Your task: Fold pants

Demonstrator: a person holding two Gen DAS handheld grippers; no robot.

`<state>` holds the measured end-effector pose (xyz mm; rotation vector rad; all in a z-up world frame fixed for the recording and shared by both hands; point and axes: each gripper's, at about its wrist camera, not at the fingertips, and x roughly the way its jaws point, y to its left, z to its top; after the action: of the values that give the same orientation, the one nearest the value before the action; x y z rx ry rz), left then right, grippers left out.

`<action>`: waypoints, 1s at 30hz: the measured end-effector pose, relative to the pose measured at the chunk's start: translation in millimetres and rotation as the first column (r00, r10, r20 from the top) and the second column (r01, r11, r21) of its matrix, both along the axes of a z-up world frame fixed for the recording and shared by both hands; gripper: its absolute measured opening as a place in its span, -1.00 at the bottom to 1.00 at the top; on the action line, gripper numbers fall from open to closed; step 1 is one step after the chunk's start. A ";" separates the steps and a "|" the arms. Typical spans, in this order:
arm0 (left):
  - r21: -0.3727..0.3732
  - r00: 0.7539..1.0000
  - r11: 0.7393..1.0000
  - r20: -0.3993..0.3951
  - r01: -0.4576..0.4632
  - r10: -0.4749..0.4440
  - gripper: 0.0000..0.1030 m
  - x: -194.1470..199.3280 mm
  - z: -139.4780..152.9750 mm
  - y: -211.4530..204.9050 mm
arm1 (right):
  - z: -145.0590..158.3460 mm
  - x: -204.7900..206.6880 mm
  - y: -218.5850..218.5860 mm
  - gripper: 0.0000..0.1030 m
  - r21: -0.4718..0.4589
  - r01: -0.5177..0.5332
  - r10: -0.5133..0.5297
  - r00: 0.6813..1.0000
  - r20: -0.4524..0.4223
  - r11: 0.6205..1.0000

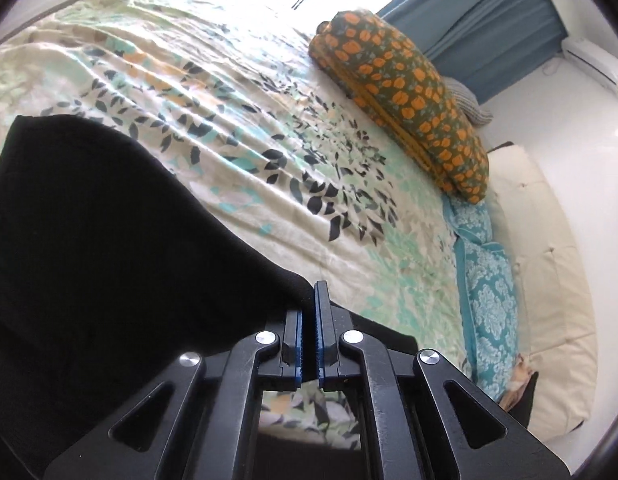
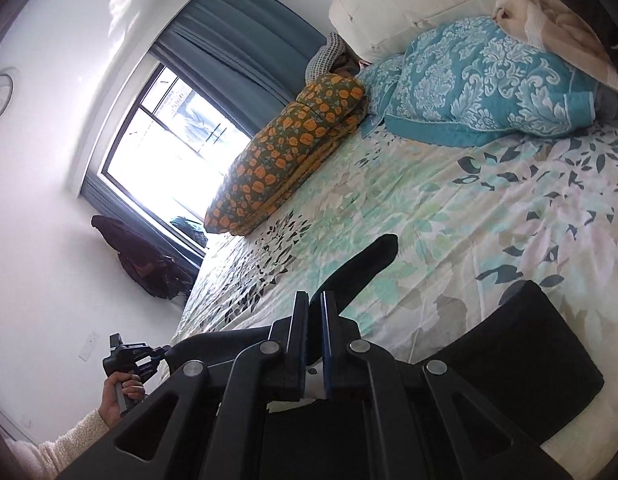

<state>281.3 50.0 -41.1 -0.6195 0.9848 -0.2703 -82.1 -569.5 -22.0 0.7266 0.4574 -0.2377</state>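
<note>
Pants are black and are held up above the bedspread, not lying flat on it. The left gripper has its fingers closed on an edge of the cloth, which hangs away to one side of it. The right gripper also pinches black cloth between nearly closed fingers, and one end of the pants sticks out past them over the bedspread. Another wide part droops beside this gripper, near the bedspread edge. I judge the folding is at an early or middle stage: no neat folded stack is visible, and the pants must yet be laid down and doubled over.
</note>
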 end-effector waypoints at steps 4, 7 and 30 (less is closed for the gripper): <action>0.110 0.999 0.994 -0.035 0.002 0.001 -0.94 -102.3 -32.1 31.5 | -37.3 -17.9 0.2 -0.89 0.038 0.047 -0.040 0.986 -0.164 0.998; 0.124 0.987 0.992 -0.154 -0.019 0.038 -0.94 -146.6 -88.4 45.4 | -84.4 -27.9 -1.5 -0.93 0.064 0.101 -0.077 0.950 -0.302 0.993; 0.191 0.966 0.954 -0.158 0.231 -0.203 -0.91 -200.5 -97.5 -46.8 | -73.2 -51.3 -39.3 -0.94 -0.313 0.240 -0.381 0.748 -0.543 0.919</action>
<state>80.8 3.1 -138.6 -0.3403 1.1991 -0.3175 -133.4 -608.7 -95.2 0.4863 0.8957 -0.8456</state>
